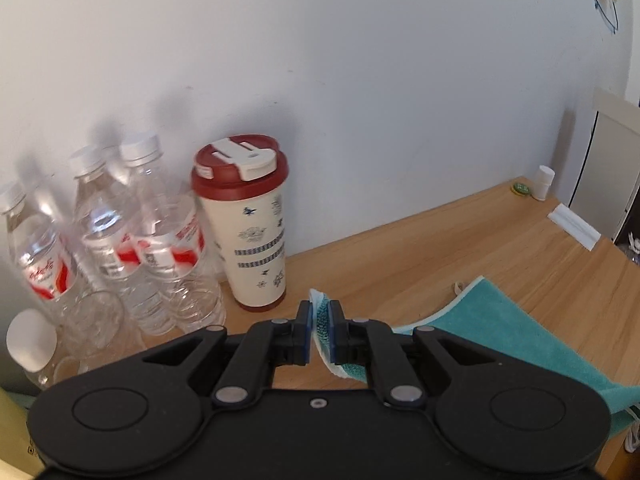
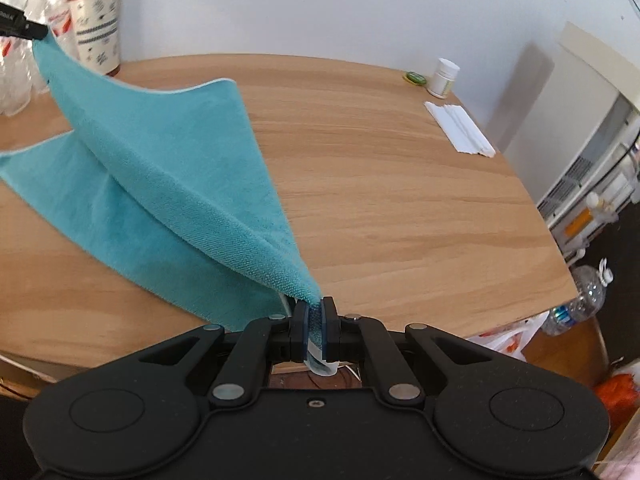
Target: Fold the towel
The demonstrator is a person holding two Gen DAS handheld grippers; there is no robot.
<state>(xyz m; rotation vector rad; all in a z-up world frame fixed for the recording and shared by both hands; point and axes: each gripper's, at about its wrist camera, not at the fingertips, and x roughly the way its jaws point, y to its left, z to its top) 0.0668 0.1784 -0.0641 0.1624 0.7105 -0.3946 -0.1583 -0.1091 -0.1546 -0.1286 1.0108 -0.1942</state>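
A lived-in home room: light wooden table [image 2: 380,168] against a white wall [image 1: 320,60], clear plastic water bottles [image 1: 120,232] at nine o'clock, red-lidded patterned tumbler [image 1: 256,232] beside them.

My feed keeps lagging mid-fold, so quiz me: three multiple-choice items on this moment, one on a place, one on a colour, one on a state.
1. Where does the cream tumbler with the dark red lid stand?
A. on the white paper strips
B. against the wall beside the clear plastic water bottles
C. on the towel

2. What colour is the terry towel?
A. teal
B. orange
C. grey

3. How is the towel held?
A. lying flat, untouched
B. by one gripper only
C. by both, left gripper and right gripper each shut on a corner

Answers: 1 B, it stands by the bottles at the wall; 2 A, teal in both views; 3 C, cloth shows between each pair of pads.
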